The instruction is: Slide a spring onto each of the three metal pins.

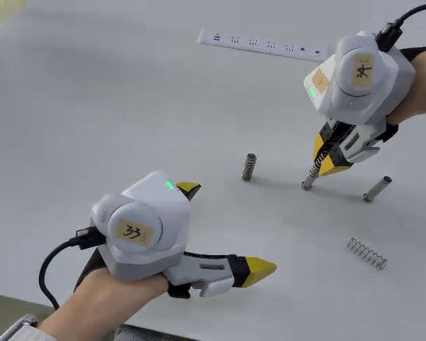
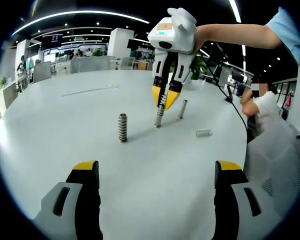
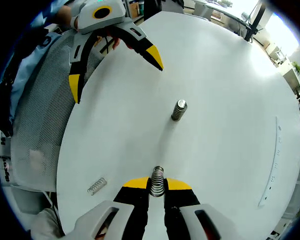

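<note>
Worktop [image 1: 128, 106]: plain pale grey-white, unpatterned.
Left tongs [image 1: 227, 227]: white-grey shell, black mid-section, yellow tips; tan label with black handwriting; green lamp at 1 o'clock of the shell.
Right tongs [image 1: 326, 165]: same white-grey, black and yellow scheme; two tan labels with black marks; green lamp at 9 o'clock of the shell.
Cable [image 1: 64, 246]: black.
Held spring [image 3: 157, 182]: silver, ringed in light and dark bands.
Loose spring [image 1: 366, 253], 4 o'clock in the head view: silver-grey, open coil stripes.
Fitted spring [image 1: 248, 167], centre: darker grey, close banding.
Bare pin [image 1: 377, 189], 3 o'clock: smooth silver, dark end.
Power strip [image 1: 263, 44], 1 o'clock: white, dark sockets.
Sleeve [image 2: 290, 30]: light blue.
</note>
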A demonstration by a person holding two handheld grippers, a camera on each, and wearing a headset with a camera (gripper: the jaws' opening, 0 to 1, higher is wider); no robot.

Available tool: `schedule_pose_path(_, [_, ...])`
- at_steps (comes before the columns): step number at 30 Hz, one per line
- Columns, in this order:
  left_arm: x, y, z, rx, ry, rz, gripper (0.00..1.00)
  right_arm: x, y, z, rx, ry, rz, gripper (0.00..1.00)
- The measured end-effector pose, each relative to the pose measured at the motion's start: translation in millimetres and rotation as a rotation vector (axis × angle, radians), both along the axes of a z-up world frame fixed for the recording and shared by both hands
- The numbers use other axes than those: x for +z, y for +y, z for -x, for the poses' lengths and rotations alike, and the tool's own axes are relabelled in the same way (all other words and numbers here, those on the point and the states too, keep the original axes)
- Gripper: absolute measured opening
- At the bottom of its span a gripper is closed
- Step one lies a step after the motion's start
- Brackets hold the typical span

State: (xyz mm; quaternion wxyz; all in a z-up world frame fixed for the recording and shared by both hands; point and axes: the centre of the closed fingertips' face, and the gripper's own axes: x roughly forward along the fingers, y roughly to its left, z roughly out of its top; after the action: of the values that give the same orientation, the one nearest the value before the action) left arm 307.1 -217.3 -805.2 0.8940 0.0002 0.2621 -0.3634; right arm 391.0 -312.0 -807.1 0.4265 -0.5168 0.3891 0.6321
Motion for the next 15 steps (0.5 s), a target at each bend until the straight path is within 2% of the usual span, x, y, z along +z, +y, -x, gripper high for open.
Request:
schedule_pose_path(8, [-0.1,3.8,-1.3,0.008,-0.001,0.002,0.95,-13.2,2.3,-4.0,0.005,0.002,0.014,0.07])
schedule_pose_path(15, [-1.2,5.9,-1.3,0.014,0.001,0.004,0.94,-18.2,3.4,0.2,0.008,0.001,0.022,0.07])
